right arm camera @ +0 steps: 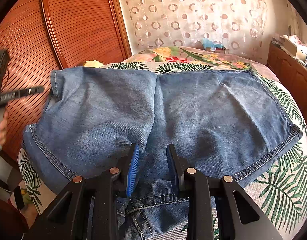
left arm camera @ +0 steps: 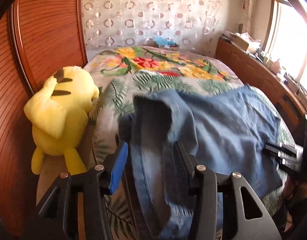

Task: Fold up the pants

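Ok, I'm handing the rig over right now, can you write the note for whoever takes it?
Left gripper: jaws apart, loose denim between them, not pinched.
Right gripper: closed on a bunch of denim at the near edge.
The jeans lie spread across the floral blanket, near the yellow plush toy.
Done: seemingly one fold, two panels side by side.
Left: smooth the rumpled left side, then fold again.

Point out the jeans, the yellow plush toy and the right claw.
jeans (right arm camera: 213, 108): right wrist view, on the flat right-hand leg panel.
yellow plush toy (left arm camera: 59, 112): left wrist view, on its body.
right claw (right arm camera: 152, 168): right wrist view, midway between the fingertips, over denim.
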Action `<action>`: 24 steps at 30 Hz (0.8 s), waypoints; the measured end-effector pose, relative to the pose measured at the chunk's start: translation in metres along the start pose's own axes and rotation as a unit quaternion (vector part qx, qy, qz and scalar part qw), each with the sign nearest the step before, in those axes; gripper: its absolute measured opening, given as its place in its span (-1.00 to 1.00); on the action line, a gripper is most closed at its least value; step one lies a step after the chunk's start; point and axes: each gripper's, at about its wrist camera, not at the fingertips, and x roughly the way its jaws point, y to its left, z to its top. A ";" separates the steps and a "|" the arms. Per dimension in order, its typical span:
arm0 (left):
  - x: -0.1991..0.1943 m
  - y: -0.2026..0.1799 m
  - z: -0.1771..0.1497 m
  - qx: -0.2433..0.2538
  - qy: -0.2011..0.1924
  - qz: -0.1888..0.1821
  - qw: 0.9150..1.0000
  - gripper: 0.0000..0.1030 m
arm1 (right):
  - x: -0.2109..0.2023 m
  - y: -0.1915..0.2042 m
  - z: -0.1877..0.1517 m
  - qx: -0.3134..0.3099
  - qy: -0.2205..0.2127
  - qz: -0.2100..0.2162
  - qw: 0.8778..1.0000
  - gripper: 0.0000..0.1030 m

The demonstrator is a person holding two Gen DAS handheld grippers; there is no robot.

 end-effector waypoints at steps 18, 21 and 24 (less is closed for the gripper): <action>-0.024 -0.015 -0.060 -0.008 -0.001 -0.034 0.999 -0.83 | 0.002 -0.004 0.001 0.003 0.004 0.002 1.000 -0.43; -0.041 -0.012 -0.065 -0.010 -0.014 -0.037 0.999 -0.84 | 0.002 -0.004 0.001 0.001 0.003 0.001 1.000 -0.43; -0.045 -0.007 -0.073 -0.014 -0.008 -0.027 1.000 -0.84 | 0.001 -0.005 0.001 0.001 -0.001 0.003 1.000 -0.43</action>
